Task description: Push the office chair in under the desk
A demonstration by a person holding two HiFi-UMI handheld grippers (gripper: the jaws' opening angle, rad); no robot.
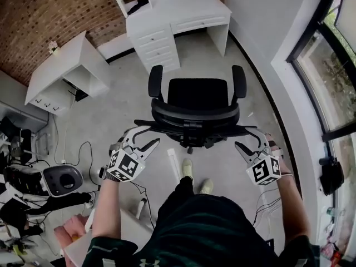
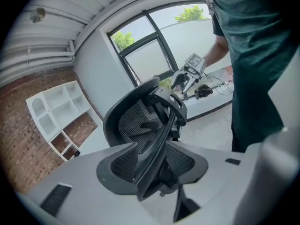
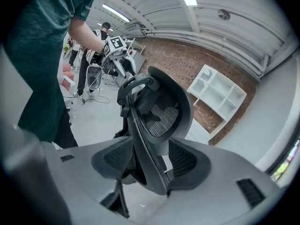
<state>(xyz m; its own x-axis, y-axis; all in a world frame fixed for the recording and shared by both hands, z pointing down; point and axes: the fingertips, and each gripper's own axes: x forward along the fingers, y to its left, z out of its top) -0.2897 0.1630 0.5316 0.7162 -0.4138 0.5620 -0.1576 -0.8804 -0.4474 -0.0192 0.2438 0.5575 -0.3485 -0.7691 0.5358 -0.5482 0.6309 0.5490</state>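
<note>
The black office chair [image 1: 194, 102] stands on the grey floor, facing the white desk [image 1: 207, 5] at the far wall, well short of it. My left gripper [image 1: 146, 143] is at the left end of the chair's backrest rail, and my right gripper [image 1: 245, 146] at its right end. In the left gripper view the mesh backrest [image 2: 140, 121] runs edge-on between the spread jaws of the left gripper [image 2: 152, 172], with gaps on both sides. The right gripper [image 3: 150, 172] likewise straddles the backrest [image 3: 161, 109] without pressing on it. Both are open.
The desk has a drawer stack [image 1: 158, 43] on the left. A second white cabinet [image 1: 67, 71] stands at left. Cables and gear [image 1: 61, 179] litter the floor at lower left. A window wall [image 1: 311, 54] curves along the right. People [image 3: 89, 50] stand behind me.
</note>
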